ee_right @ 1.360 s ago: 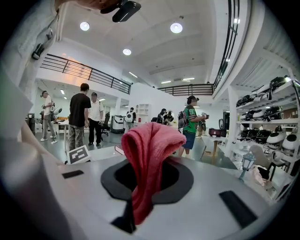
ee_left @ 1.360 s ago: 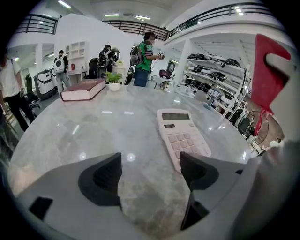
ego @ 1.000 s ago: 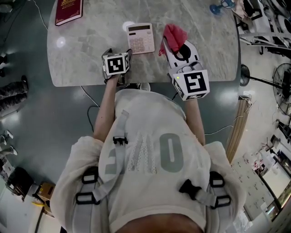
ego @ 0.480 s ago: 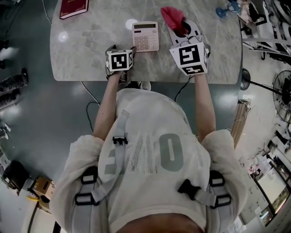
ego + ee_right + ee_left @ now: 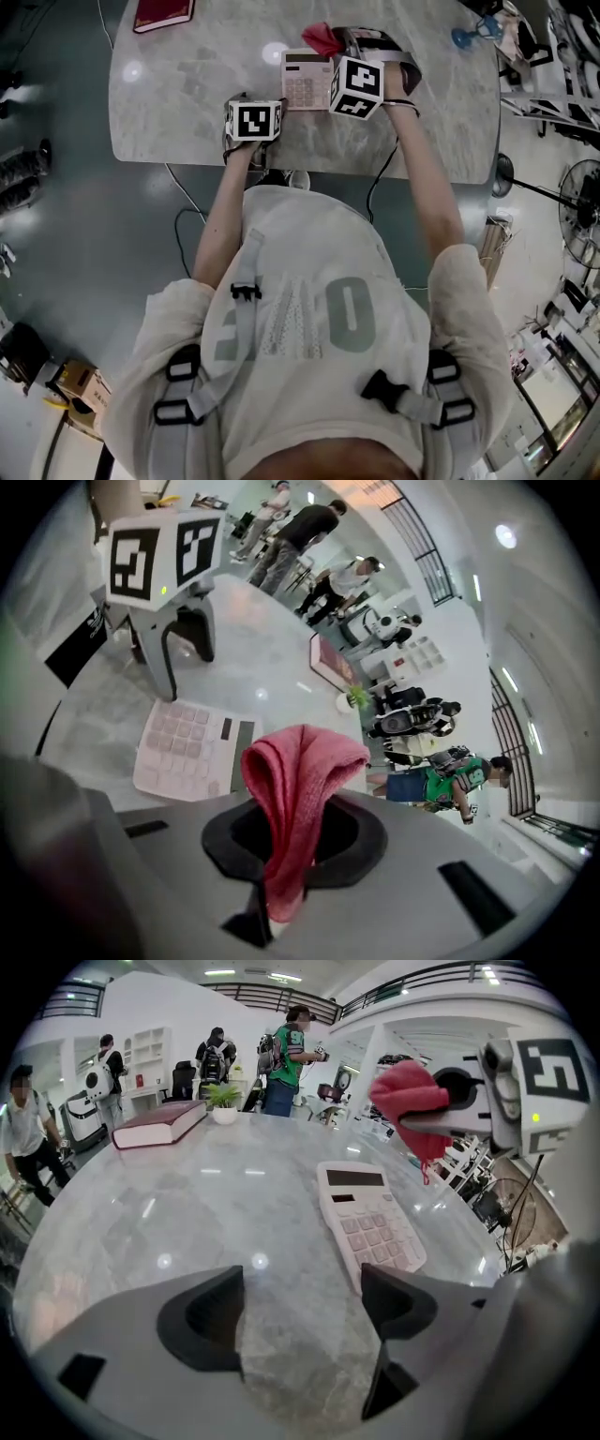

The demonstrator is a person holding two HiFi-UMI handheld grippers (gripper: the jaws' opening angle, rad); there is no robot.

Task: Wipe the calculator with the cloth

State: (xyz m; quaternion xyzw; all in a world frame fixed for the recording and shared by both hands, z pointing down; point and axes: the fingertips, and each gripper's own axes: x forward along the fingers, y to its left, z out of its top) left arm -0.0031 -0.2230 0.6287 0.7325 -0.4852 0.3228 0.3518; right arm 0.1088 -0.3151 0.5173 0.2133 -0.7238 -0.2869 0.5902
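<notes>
Cloth (image 5: pixel 298 789) clamped, right hand-held gripper (image 5: pixel 295 841) pointing leftward

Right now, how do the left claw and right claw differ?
The left claw is open and empty, with bare table between its jaws; the right claw is shut on the red cloth. The left claw sits low at the table; the right claw hangs higher beside the calculator. Both have the calculator in view.
</notes>
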